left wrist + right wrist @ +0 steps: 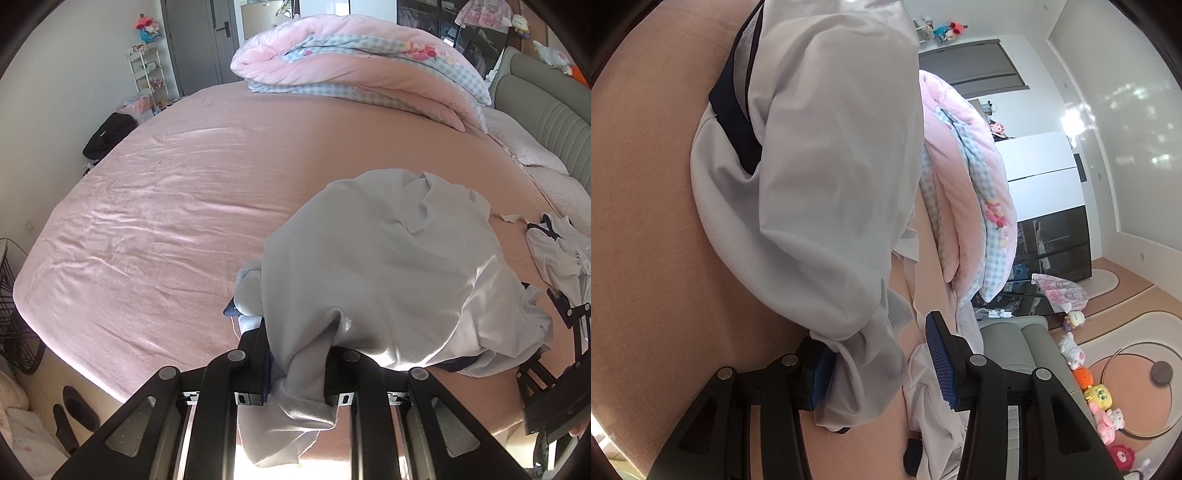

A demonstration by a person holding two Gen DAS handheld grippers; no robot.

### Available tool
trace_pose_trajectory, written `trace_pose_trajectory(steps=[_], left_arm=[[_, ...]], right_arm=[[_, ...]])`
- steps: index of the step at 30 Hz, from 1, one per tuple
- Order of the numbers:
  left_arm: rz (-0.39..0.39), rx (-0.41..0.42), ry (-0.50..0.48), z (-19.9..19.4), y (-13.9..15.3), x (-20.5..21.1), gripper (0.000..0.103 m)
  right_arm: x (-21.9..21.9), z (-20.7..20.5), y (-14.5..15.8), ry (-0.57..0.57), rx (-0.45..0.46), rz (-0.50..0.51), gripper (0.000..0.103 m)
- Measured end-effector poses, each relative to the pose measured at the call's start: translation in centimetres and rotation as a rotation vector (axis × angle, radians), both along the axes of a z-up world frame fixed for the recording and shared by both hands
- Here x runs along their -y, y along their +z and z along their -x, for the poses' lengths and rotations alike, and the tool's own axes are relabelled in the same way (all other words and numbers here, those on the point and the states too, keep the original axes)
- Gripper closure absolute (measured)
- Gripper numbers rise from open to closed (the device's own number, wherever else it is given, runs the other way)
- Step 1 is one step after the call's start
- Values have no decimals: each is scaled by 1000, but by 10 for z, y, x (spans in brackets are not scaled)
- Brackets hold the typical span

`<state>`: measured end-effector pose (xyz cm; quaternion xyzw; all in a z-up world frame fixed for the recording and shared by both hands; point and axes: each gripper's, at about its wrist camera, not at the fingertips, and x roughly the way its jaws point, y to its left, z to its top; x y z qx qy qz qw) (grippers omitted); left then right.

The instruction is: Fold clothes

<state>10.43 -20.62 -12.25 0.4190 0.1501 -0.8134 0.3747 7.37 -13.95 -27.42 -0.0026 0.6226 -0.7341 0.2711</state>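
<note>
A light grey garment (388, 266) with dark navy trim lies bunched on the pink bed sheet (166, 221). My left gripper (295, 347) is shut on a fold at its near edge, and cloth hangs down between the fingers. In the right wrist view the same grey garment (820, 177) is lifted and draped in front of the camera. Its bunched end hangs between the fingers of my right gripper (875, 332), touching the left blue pad (822, 373) only. The right pad (942, 362) stands apart from the cloth, so the jaws are open. The right gripper (565, 332) also shows at the left view's right edge.
A second white garment (554, 254) with dark trim lies crumpled on the bed to the right. A folded pink and checked quilt (362, 62) sits at the far side of the bed. The grey headboard (546, 110) is on the right, and plush toys (1100, 398) lie beyond it.
</note>
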Motion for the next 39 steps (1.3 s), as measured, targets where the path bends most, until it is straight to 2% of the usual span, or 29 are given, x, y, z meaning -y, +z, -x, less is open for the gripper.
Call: trace_pose_trajectory(steps=[3,6,8,11,16,19,27,39], left_arm=[[16,24,-10,2,3,-3,88],[18,61,-12,5,-1,-3,87],[-10,123,1,6,-18,0,87],[-62,174,15,5,-42,5,87],[-118,183,24,-2,-58,10,87],[-107,197,10,0,-58,8,86],[-81,227,-41,6,-56,-3,86],[-104,181,-137,16,-43,-21,86]], right_arm=[[0,3,1,-6,24,6,59],[1,0,-3,-1,26,-8,69],[0,-1,-5,3,5,-17,76],[-2,-1,-7,9,-39,-30,83],[-5,-2,-10,19,-112,-52,93],[-7,-1,-10,23,-151,-62,96],[-12,10,2,-5,-183,-38,100],[-28,44,23,-118,-207,-23,101]])
